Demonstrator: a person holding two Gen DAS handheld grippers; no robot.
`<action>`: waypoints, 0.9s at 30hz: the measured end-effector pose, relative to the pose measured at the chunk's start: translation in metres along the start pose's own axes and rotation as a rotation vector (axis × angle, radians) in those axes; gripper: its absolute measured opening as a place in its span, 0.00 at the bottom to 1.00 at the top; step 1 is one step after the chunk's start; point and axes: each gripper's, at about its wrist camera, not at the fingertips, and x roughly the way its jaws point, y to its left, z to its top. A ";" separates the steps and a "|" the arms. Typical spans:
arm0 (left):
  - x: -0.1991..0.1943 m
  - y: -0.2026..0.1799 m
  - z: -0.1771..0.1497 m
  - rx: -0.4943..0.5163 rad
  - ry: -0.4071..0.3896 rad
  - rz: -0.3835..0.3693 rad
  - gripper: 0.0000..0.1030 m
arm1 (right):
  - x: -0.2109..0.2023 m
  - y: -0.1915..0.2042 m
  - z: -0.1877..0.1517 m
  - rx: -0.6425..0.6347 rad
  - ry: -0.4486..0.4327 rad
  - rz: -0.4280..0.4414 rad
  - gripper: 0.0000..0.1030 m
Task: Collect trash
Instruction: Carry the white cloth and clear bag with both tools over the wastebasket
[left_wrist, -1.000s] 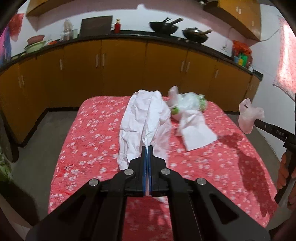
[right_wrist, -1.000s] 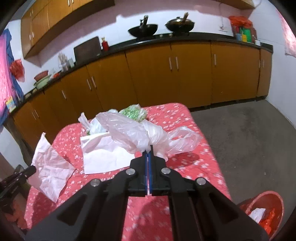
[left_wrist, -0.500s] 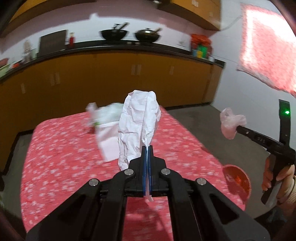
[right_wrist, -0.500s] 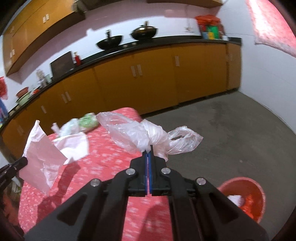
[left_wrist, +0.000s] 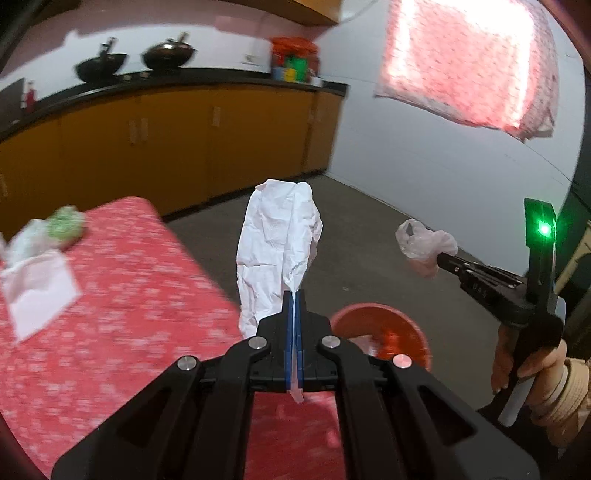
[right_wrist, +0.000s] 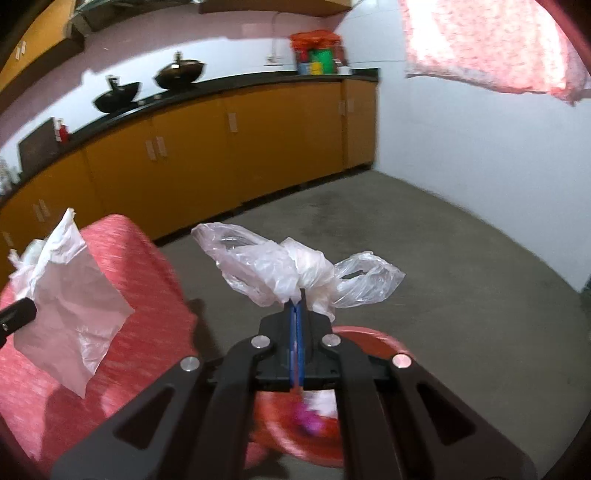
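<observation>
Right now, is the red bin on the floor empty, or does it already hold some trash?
Not empty. The red bin already holds something white and something pink, seen blurred beneath the right hand-held gripper.

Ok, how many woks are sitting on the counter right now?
2: both woks on the black counter, the left wok beside the right wok. More may sit out of view.

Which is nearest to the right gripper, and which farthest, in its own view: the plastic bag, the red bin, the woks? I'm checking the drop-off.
1. Plastic bag: pinched in the shut jaws of the right gripper.
2. Red bin: on the floor just below and ahead, partly hidden by the gripper.
3. Woks: on the far counter, upper left.
</observation>
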 end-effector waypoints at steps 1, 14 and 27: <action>0.007 -0.009 -0.002 0.007 0.007 -0.011 0.01 | 0.001 -0.009 -0.004 0.006 0.005 -0.018 0.02; 0.105 -0.108 -0.025 0.117 0.164 -0.078 0.01 | 0.046 -0.103 -0.064 0.164 0.143 -0.088 0.02; 0.153 -0.135 -0.034 0.160 0.229 -0.075 0.01 | 0.077 -0.111 -0.074 0.186 0.184 -0.092 0.03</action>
